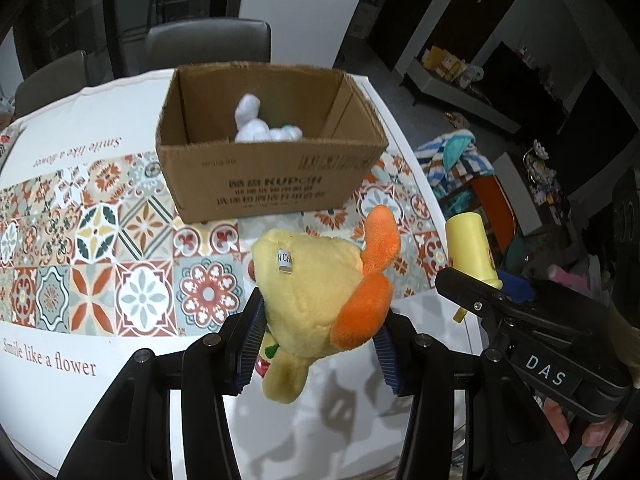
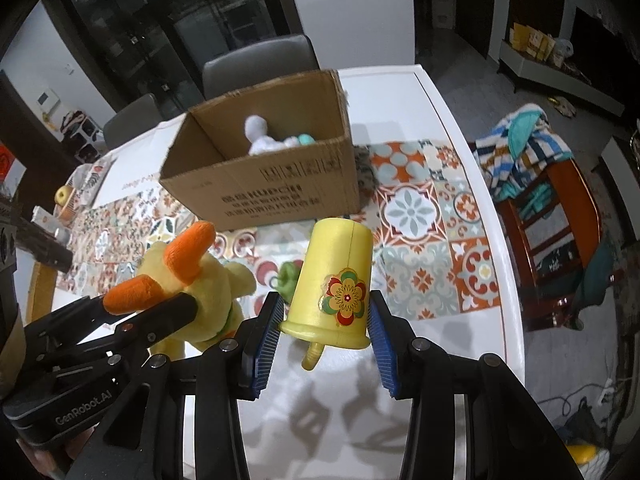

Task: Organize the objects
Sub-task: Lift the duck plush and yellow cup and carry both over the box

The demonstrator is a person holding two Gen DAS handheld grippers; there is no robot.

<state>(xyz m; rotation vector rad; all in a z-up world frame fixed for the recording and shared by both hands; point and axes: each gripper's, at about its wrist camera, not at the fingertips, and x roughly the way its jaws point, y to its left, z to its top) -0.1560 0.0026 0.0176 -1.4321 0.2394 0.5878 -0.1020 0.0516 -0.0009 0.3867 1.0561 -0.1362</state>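
A yellow plush duck with orange feet hangs above the table, and my left gripper is shut on its body. My right gripper is shut on a yellow plastic cup with a flower sticker, held upside down, its handle pointing down. Each view shows the other gripper too: the cup sits at the right of the left wrist view, the duck at the left of the right wrist view. Beyond both stands an open cardboard box holding a white plush toy.
The white table carries a patterned tile runner. Grey chairs stand behind the box. A wooden chair draped with striped cloth is off the table's right edge. A small green item lies on the runner behind the cup.
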